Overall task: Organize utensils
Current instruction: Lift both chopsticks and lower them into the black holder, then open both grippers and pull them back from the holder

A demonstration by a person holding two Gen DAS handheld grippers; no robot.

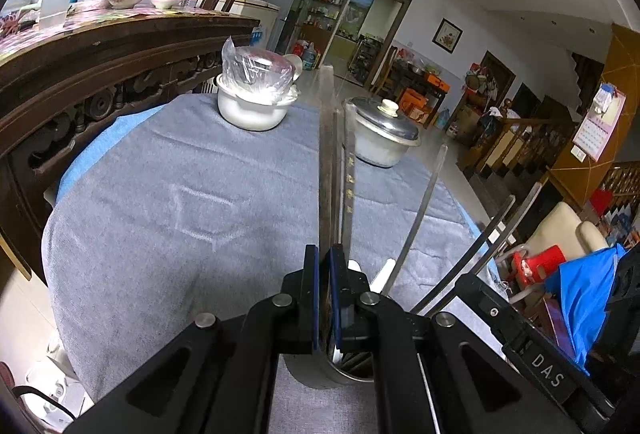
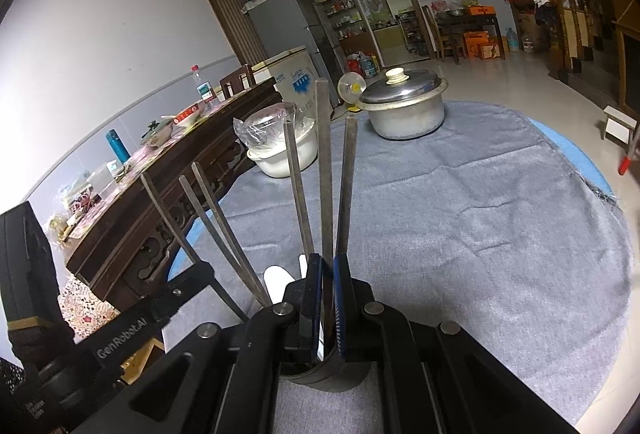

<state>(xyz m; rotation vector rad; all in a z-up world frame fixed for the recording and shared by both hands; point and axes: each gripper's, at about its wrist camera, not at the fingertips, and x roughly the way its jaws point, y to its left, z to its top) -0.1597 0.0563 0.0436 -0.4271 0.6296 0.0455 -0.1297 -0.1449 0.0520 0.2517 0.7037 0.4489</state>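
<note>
A metal utensil cup (image 1: 320,374) stands on the grey cloth right under both grippers; it also shows in the right wrist view (image 2: 320,374). Several dark chopsticks stand in it. My left gripper (image 1: 324,258) is shut on a chopstick (image 1: 327,161) that rises from the cup. My right gripper (image 2: 327,266) is shut on another chopstick (image 2: 324,161). Loose chopsticks (image 2: 220,230) lean to the side, and a white spoon handle (image 2: 278,282) pokes out of the cup. The other gripper's body shows at each view's edge.
A white pot covered with plastic wrap (image 1: 254,101) and a metal lidded pot (image 1: 382,137) stand at the table's far side. A dark carved wooden table (image 1: 100,53) with dishes stands to the left. The grey cloth (image 1: 180,201) covers the round table.
</note>
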